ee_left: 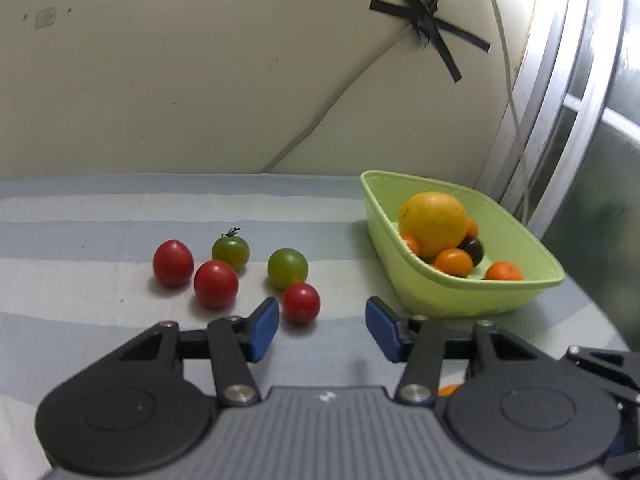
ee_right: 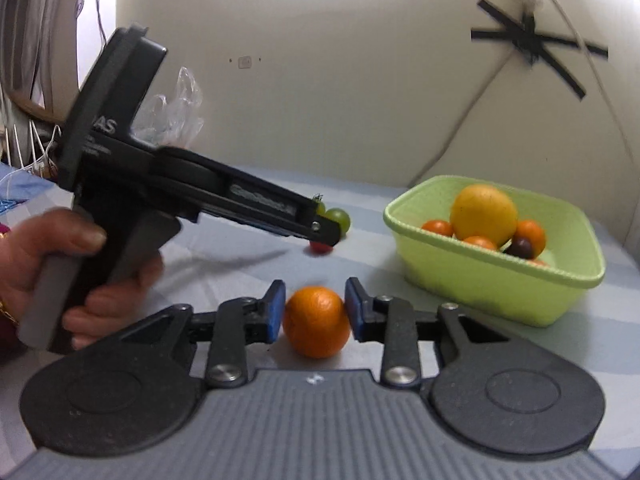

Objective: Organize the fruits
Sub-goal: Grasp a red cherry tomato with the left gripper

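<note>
A: Starting at the left of the striped cloth point(ee_left: 100, 208), what's loose?

B: Two red cherry tomatoes point(ee_left: 173, 263), a green tomato with its stem point(ee_left: 231, 253) behind them, then another green tomato point(ee_left: 287, 268) with a third red one point(ee_left: 301, 303) just in front of it. None are in the basket, so they're probably what's left to sort.

A: And the left gripper point(ee_left: 322, 326)?

B: Its blue pads stand apart with nothing between them. The nearest red tomato sits just ahead of the left pad, so I'd judge it's lining up on that one.

A: Further right?

B: The right gripper point(ee_right: 316, 310) has a small orange, likely a mandarin point(ee_right: 317, 322), between its pads point(ee_right: 275, 312). They look to be touching its sides, though motion blur makes the contact hard to confirm.

A: Why held there?

B: It's low over the cloth, short of the green basket point(ee_right: 496, 300) on the right, which already holds a large yellow citrus point(ee_right: 483, 213), several small oranges and one dark fruit. Carrying it across seems the aim.
</note>
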A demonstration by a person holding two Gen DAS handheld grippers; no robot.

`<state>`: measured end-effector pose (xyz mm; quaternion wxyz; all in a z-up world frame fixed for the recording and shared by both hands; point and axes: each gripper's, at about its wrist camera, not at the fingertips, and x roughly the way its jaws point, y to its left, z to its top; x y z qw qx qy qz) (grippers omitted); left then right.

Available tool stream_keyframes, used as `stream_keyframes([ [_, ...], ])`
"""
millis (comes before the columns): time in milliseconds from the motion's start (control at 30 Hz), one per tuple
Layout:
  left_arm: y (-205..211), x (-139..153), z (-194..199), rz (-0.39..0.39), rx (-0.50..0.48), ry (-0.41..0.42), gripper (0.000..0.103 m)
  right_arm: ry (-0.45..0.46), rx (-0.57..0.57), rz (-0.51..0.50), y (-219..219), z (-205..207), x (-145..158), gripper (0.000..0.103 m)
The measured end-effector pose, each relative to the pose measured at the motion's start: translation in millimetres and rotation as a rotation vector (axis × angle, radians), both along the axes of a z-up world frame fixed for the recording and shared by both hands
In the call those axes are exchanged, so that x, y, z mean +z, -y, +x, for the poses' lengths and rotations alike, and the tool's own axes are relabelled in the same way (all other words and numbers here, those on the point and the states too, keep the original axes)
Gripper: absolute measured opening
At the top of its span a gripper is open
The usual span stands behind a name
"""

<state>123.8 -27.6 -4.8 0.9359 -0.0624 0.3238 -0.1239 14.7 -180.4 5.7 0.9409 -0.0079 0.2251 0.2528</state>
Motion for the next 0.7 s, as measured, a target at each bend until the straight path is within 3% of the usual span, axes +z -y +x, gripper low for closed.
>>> stream_keyframes([
  [167,9,-11,12,0.058,0.031,-0.021,0.046,-0.163,-0.045,0.178,28,27,-7,0.050],
  [233,9,-11,16,0.048,0.039,-0.016,0.044,-0.167,-0.042,0.173,26,27,-7,0.050],
  [367,7,-12,20,0.040,0.060,-0.020,0.024,-0.165,-0.008,0.133,16,26,-6,0.050],
  [467,5,-13,19,0.015,0.060,-0.019,0.024,-0.176,-0.009,0.145,18,27,-8,0.042],
  [700,-2,-13,-20,0.033,0.058,-0.003,0.024,-0.171,0.030,0.165,23,24,-10,0.042],
])
